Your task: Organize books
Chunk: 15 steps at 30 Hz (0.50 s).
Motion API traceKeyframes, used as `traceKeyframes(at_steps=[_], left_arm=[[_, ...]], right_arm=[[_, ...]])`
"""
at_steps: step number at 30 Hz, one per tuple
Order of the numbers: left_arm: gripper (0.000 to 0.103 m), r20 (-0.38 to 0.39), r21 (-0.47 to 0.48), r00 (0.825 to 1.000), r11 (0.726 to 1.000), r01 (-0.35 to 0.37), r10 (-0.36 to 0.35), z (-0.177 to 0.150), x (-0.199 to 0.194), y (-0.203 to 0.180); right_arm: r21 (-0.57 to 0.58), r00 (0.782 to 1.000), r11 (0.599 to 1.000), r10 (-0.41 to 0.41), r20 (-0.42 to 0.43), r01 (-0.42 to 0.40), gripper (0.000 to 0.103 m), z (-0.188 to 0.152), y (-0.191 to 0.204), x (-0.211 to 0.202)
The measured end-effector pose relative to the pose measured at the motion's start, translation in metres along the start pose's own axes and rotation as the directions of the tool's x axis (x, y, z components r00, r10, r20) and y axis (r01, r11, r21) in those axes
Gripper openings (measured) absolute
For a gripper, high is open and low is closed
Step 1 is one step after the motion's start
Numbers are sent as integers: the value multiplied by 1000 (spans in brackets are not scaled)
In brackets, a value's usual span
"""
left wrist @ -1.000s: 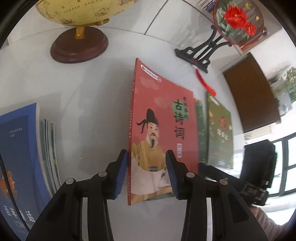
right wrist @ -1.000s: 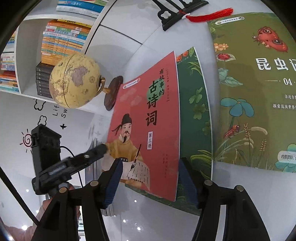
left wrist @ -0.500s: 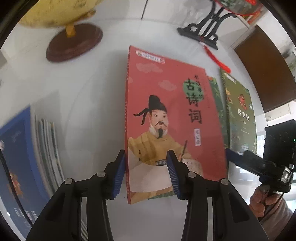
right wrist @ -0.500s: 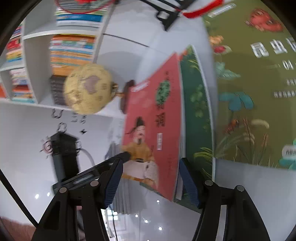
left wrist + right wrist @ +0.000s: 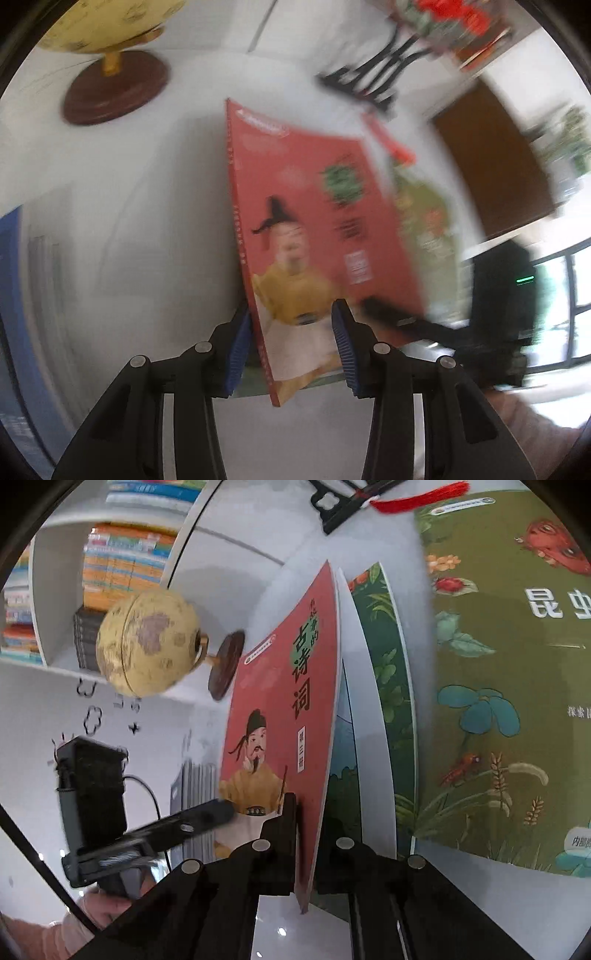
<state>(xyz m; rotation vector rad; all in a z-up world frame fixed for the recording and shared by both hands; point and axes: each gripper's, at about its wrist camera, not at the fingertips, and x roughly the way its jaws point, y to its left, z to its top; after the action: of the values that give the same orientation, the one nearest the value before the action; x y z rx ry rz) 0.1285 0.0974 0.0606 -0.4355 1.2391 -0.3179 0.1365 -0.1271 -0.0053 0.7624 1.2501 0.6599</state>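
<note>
Red book (image 5: 284,709) lifted since prev frame, R gripper (image 5: 306,834) jaws went from apart to clamped on its bottom corner. L gripper (image 5: 291,332) jaws apart, straddling book's spine edge; contact unclear, blurry. Book over white table (image 5: 147,221) middle. R view only: green book (image 5: 384,686) beneath, insect book (image 5: 498,664), shelves (image 5: 122,565). Globe (image 5: 147,642) at far edge.

You see: round yellow globe (image 5: 147,642) on dark brown wooden base (image 5: 114,92) | black ornate metal stand (image 5: 373,79) | red tassel (image 5: 417,496) | glossy white tabletop (image 5: 147,184)
</note>
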Motion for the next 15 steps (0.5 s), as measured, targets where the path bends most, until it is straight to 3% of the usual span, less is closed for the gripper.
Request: traceKeyframes(at_steps=[1,2,4,5,6,8,9,10,12,15], left_arm=[[38,-13,-3,999,999,43,-43,0,3,-6],[38,-25,19,1000,1000,19,-19,1,8,-12],[39,-40,86,996,993,-77,80,-1,20,-22],[33,-49,105,988,985,-139,145,-2,28,-24],[25,-50,110,983,979,-172,178,-4,30,-23],[25,-13,145,971,962,-233,238,-6,28,-28],[25,13,181,964,948,-263,265,-7,26,-35],[25,60,256,950,915,-312,307,-12,22,-47],[25,94,310,941,889,-338,325,-15,17,-58],[25,105,276,954,914,-299,280,-10,3,-55]], right_arm=[[18,1000,1000,1,4,-1,4,0,-2,0],[19,1000,1000,-2,3,2,4,0,-2,0],[-2,1000,1000,-10,-5,10,4,1,-3,-2],[-12,1000,1000,-15,-10,15,4,3,-2,-2],[-24,1000,999,-24,-15,24,4,4,-2,-1],[-105,996,991,-90,-20,87,4,6,10,-2],[-157,993,981,-117,-18,113,4,3,16,-3],[-220,990,966,-139,-10,133,5,2,25,-6],[-290,991,948,-134,6,130,5,-2,41,-13],[-351,990,926,-134,35,137,5,-6,56,-24]])
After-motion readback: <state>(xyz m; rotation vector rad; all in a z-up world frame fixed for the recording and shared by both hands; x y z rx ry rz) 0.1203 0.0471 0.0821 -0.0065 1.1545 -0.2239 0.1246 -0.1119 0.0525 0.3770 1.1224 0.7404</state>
